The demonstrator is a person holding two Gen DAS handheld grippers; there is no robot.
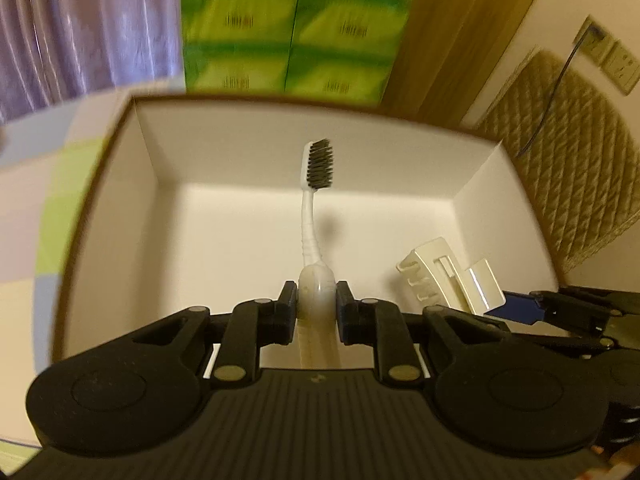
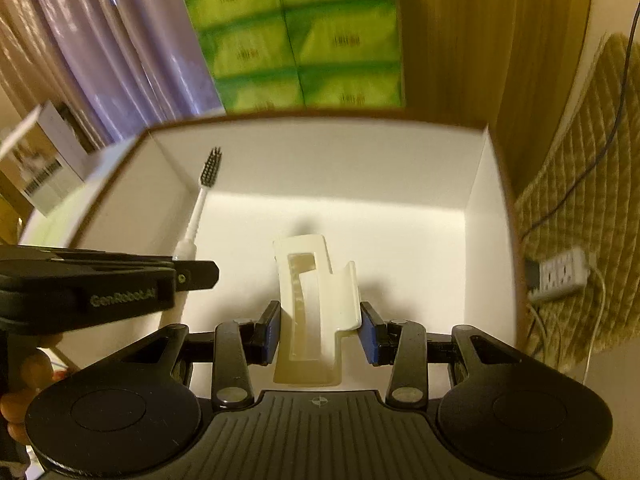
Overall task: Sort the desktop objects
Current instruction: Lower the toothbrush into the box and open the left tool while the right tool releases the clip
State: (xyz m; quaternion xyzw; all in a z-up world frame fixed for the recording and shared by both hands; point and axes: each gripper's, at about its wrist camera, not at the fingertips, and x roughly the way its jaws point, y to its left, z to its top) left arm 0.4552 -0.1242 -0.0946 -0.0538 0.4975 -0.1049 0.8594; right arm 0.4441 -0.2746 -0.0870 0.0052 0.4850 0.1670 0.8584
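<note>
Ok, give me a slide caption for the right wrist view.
Right gripper holds a cream plastic hair clip over the white cardboard box.

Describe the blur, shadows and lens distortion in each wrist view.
Left wrist view: green packages behind are smeared by blur, the toothbrush is sharp with a soft shadow to its right, the box rim bows. Right wrist view: the hair clip is crisp, a bright band crosses the box floor, curtain and edges curve.

Left gripper (image 1: 317,307) and right gripper (image 2: 319,330) reach forward side by side, jaws each clamped narrow.
</note>
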